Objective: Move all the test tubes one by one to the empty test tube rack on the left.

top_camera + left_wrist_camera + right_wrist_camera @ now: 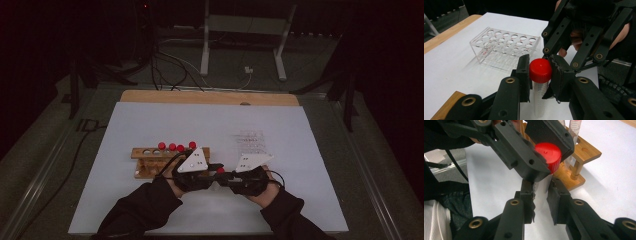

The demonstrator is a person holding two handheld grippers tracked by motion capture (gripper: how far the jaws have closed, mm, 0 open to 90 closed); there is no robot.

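One clear tube [540,97] with a red cap [540,70] is being gripped by both tools: the cap is being clamped between the pads of the left gripper [539,75], while the tube body is being squeezed lower down by the right gripper [541,200]. Four more red-capped tubes [172,147] are being held in the single wooden rack [150,160] just behind the left gripper. One clear plastic rack [505,47] is standing beyond the right gripper. Fine graduation marks are being shown on the tube, too small to read. Everything is being carried by a white sheet [150,125] on a wooden table [210,97]; the room is lying dark, with cables on the floor [170,75].
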